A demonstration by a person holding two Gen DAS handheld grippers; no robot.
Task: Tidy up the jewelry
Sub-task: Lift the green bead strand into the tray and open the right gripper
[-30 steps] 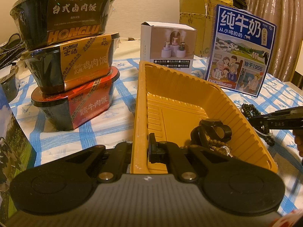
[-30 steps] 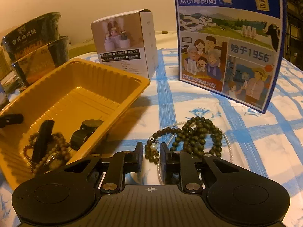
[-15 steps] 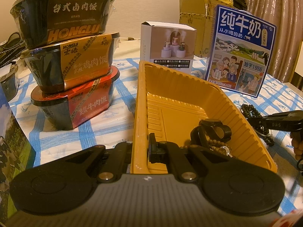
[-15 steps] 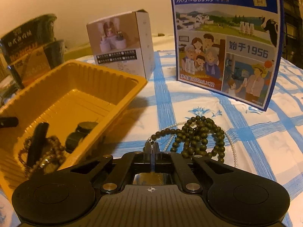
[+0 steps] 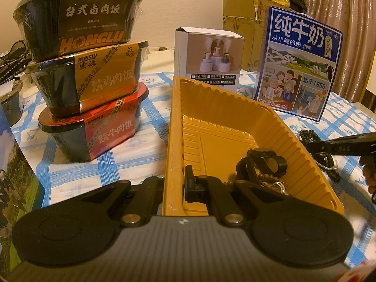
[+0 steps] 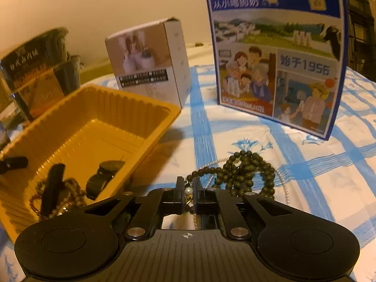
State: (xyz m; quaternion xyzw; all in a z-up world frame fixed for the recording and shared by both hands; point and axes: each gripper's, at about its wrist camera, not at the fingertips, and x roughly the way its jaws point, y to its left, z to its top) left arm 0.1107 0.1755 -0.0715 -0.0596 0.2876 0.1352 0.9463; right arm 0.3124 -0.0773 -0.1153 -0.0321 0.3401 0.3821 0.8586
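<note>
Right gripper [image 6: 188, 193] down low over the checked surface [image 6: 305, 164], jaws nearly together and pinched on the near end of the dark bead strand [image 6: 244, 172], a pale bead showing in the narrow gap between them. Left gripper [image 5: 174, 185] astride the near wall of the yellow tray [image 5: 172, 127], one jaw outside, one inside, clamped on that wall and steadying it. Strand mostly heaped on the surface just beside the tray's right wall, tangled with a thin pearl chain [image 6: 285, 188]. Best lifted slowly and straight up, so the loops uncoil instead of snagging the chain; likely to drag the chain along if hurried. Worth raising high enough for the hanging loops to clear the tray rim before swinging left, then lowering into the bare far half of the tray rather than onto the pile. Grip better kept firm, since beads are round and apt to slip. Tray better held steady until release. Counted: one tray; inside it one black watch-like piece [image 5: 260, 164] and at least one brown bead bracelet [image 6: 68, 195], exact number in that pile hard to tell; on the surface one dark bead strand and one pearl chain; three stacked meal bowls [image 5: 80, 70]; one white carton [image 5: 209, 58]; one blue milk box [image 5: 298, 63].
</note>
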